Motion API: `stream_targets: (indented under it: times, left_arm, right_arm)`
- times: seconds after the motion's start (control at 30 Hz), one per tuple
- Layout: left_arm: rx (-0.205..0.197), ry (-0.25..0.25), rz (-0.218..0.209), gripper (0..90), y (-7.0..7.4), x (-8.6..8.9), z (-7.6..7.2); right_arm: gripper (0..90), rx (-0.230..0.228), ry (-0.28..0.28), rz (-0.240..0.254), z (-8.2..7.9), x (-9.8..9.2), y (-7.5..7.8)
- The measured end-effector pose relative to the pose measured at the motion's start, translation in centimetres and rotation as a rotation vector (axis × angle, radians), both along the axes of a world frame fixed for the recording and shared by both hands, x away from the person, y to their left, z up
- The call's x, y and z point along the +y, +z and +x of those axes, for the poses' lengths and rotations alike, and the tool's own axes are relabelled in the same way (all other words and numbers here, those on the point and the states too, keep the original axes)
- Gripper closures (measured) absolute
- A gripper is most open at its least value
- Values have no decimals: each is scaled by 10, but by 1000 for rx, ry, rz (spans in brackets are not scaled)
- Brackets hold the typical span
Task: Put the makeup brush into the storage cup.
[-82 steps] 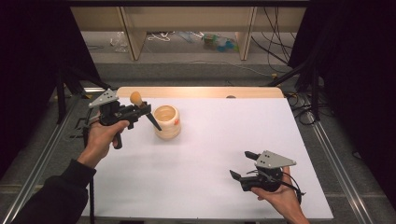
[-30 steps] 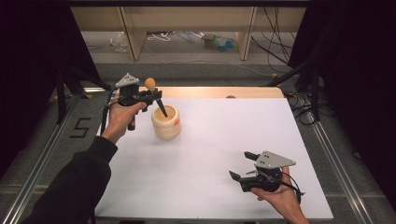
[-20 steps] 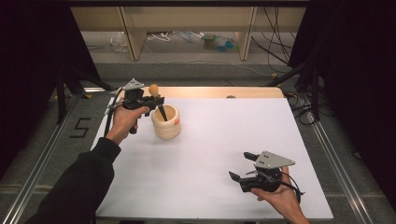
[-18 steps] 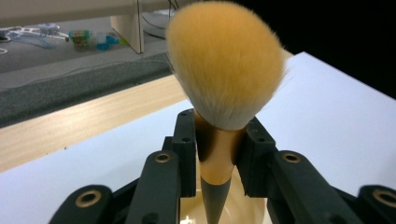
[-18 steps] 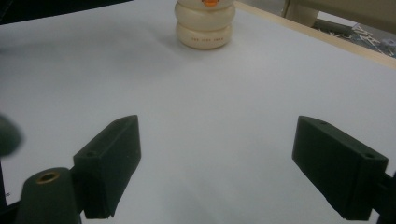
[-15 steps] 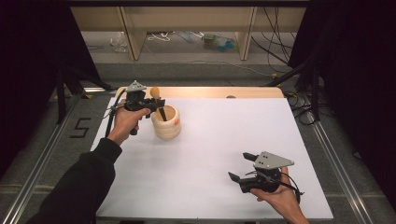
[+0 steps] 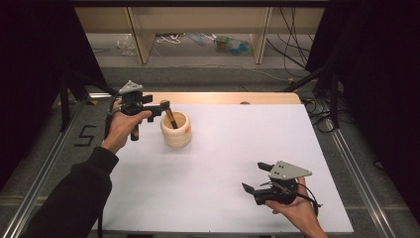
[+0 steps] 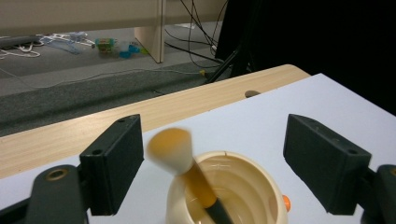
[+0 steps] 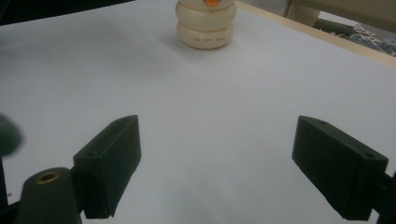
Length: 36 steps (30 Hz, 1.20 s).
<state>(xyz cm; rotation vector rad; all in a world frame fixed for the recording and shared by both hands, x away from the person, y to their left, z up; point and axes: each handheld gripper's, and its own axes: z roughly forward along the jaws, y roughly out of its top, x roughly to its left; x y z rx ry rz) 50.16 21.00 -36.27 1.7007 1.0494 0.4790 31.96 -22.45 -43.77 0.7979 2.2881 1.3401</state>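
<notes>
Now both claws wide open, empty (brush (image 8: 187, 161) leaning loose in cup (image 8: 236, 193)).

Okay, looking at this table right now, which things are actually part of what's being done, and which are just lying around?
In use:
- cream cup on the white table
- makeup brush standing in the cup, bristles up
- left gripper, jaws apart, beside the brush
- right gripper, open, resting near the front edge

Lying about:
- cables on the floor beyond the table
- colourful litter there too

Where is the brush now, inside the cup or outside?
Inside: the brush leans in the cream cup, bristle head above the rim, between the open left tool jaws.
</notes>
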Motion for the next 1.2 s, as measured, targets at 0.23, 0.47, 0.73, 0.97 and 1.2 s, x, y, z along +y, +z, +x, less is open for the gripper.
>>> stream_targets:
  times: [0.23, 0.47, 0.73, 0.97, 1.2]
  left_arm:
    - [2, -19, -11, 200, 3, 3, -9]
    - [-2, -61, -43, 199, 3, 4, -20]
    - [-39, -89, -64, 192, 1, 7, -40]
    - [-84, -95, -79, 180, 0, 14, -59]
    - [-105, -104, -98, 175, -6, 19, -75]
  right_arm:
    - [163, 5, -4, 1, 0, 0, 0]
    - [163, 6, -4, -1, 0, 0, -1]
    - [163, -3, -9, 3, 0, 0, 0]
    - [163, -9, -18, 5, 0, -1, 1]
    - [163, -11, -21, 13, 0, -1, 1]
